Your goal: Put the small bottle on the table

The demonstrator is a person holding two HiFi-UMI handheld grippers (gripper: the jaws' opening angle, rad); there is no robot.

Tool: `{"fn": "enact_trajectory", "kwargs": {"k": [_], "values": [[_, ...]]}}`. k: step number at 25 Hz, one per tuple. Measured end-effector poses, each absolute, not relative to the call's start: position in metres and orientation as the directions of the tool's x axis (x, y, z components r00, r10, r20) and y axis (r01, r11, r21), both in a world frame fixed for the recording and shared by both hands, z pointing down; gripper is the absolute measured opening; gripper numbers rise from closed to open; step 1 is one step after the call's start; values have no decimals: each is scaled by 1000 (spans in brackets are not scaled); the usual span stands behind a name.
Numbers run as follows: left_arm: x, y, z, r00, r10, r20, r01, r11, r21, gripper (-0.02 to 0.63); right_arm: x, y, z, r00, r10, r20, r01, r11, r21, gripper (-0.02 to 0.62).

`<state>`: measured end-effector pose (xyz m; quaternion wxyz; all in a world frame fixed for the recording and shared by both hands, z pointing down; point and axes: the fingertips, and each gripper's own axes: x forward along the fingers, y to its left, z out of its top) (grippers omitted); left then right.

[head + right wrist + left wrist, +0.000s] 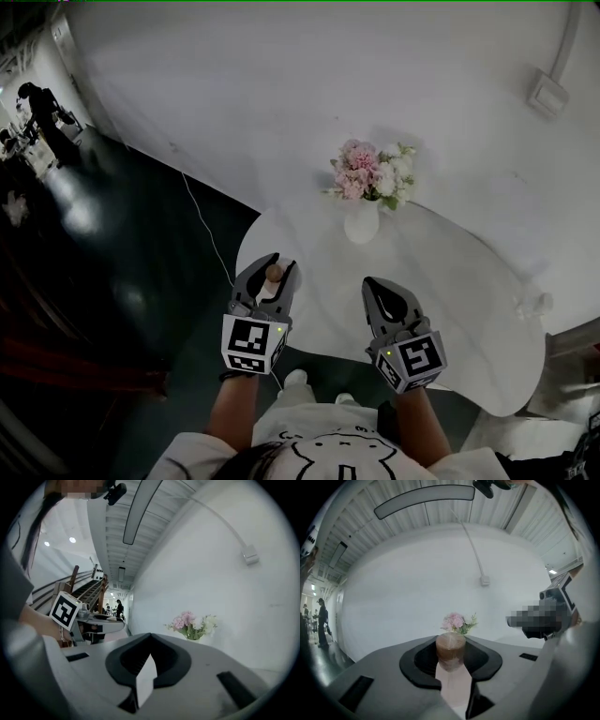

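Observation:
The small bottle, pale with a brown cap, is clamped in my left gripper, which hangs over the near left edge of the white table. In the left gripper view the bottle stands upright between the dark jaws, which press on both its sides. To the right, over the table's near edge, my right gripper is shut. In the right gripper view its jaw tips meet with nothing between them.
A white vase of pink and white flowers stands at the table's far side by the white wall. A small clear object sits at the table's right end. Dark floor with a thin cable lies left; a person stands far off.

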<state>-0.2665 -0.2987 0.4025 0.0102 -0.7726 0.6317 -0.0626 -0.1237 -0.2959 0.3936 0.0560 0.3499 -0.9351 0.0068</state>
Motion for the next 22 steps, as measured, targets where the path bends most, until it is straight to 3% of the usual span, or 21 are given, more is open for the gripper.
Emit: {"fn": "enact_trajectory", "kwargs": {"k": [22], "values": [[-273, -412, 482, 421, -886, 195, -901, -433, -21, 123, -142, -368, 443, -577, -789, 213, -802, 596, 34, -5]]}}
